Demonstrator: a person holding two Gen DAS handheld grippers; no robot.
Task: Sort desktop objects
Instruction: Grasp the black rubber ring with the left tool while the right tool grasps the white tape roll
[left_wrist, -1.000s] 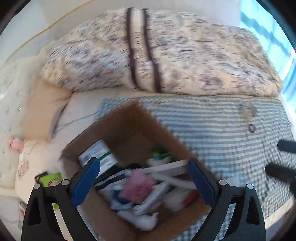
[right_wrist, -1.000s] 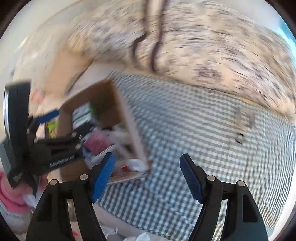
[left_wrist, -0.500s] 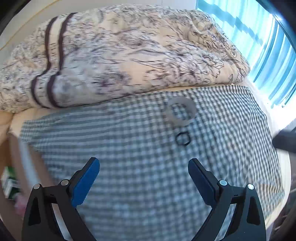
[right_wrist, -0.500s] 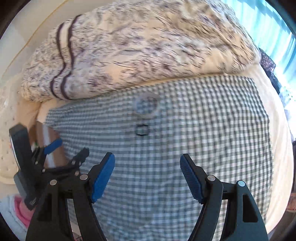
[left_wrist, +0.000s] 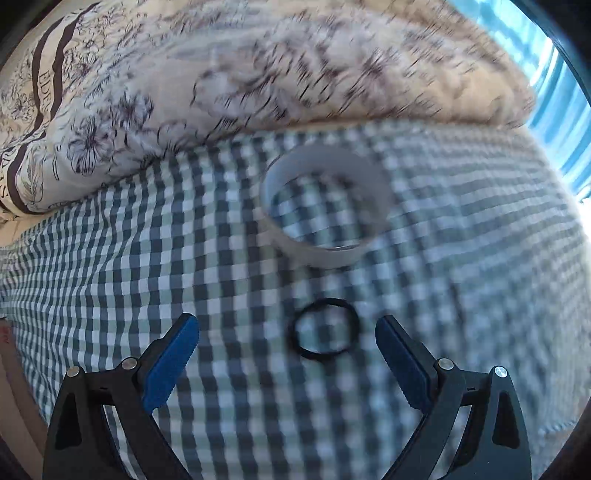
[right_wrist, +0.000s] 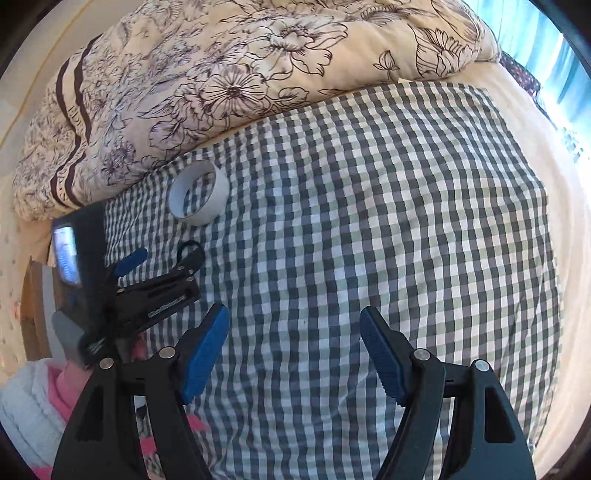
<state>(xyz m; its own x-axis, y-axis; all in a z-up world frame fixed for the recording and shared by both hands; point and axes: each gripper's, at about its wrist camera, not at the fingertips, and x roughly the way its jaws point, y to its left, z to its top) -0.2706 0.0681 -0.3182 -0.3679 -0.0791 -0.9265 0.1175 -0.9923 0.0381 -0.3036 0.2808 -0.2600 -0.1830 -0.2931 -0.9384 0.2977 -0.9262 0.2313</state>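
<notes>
A floral quilt (right_wrist: 229, 74) lies bunched behind the checked cloth (right_wrist: 388, 221).

Two rings on one checked cloth (right_wrist: 369, 206): one white tape roll (right_wrist: 198, 198) near the cloth's far edge, one thin black band (left_wrist: 324, 328) just nearer than the roll. One flowered quilt (right_wrist: 236, 70) beyond the cloth. Two grippers above the cloth: left gripper (left_wrist: 287, 354), right gripper (right_wrist: 294, 350), four blue pads in all. One cardboard box (right_wrist: 31, 295) left of the cloth.
</notes>
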